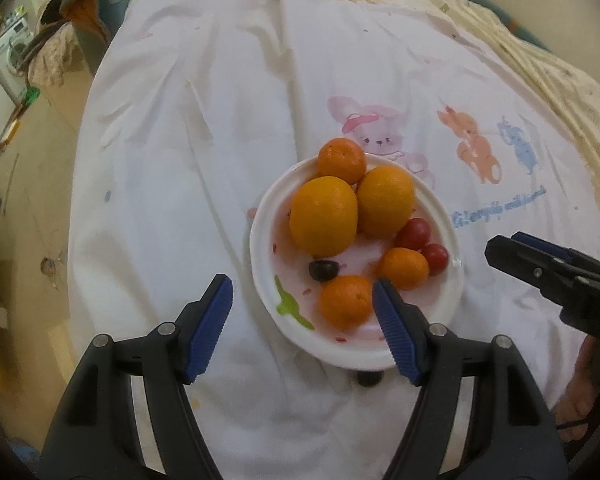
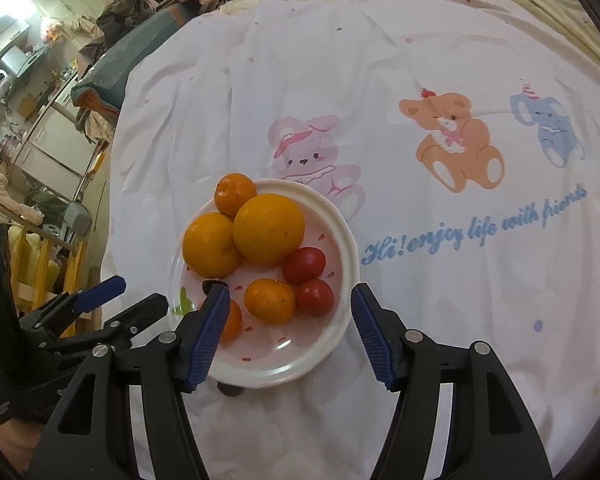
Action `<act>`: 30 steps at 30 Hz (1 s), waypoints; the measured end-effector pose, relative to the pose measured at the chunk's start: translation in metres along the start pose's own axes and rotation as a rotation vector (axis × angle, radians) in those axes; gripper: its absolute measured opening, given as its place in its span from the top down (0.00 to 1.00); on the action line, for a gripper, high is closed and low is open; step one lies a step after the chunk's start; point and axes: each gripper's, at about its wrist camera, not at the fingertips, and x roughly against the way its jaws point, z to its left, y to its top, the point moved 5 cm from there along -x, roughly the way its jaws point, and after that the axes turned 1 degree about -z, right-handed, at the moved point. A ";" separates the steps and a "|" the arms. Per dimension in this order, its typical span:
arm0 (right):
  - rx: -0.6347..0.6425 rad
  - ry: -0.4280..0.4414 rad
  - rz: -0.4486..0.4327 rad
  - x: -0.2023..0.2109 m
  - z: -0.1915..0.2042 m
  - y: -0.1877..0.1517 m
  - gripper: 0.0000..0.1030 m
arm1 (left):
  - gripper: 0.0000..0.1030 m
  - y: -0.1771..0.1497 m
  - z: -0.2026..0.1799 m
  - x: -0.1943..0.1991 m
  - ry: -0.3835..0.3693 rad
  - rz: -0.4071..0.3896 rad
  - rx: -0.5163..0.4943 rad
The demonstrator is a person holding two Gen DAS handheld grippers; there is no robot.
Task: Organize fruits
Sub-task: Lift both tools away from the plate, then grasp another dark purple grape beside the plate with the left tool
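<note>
Both claws apart, empty — left claw (image 1: 302, 328), right claw (image 2: 286, 334); glossy round oranges (image 1: 324, 216) crowd white plate (image 1: 448, 216), wrinkled cloth (image 1: 204, 120) at twelve.

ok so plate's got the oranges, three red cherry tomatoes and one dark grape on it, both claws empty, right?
Not quite: there are two red cherry tomatoes, not three, as the right wrist view shows. The rest holds: the oranges and one dark grape sit on the plate, and both the left claw and right claw are empty.
</note>
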 end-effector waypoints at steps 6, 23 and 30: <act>0.023 -0.031 -0.015 0.019 0.003 -0.010 0.36 | 0.33 -0.017 0.001 0.011 -0.026 0.003 0.037; -0.156 0.007 0.021 0.050 -0.019 -0.076 0.30 | 0.33 -0.044 0.021 0.014 0.006 0.010 0.106; -0.203 -0.064 0.069 0.050 -0.037 -0.095 0.30 | 0.33 -0.067 0.000 -0.007 -0.029 0.097 0.055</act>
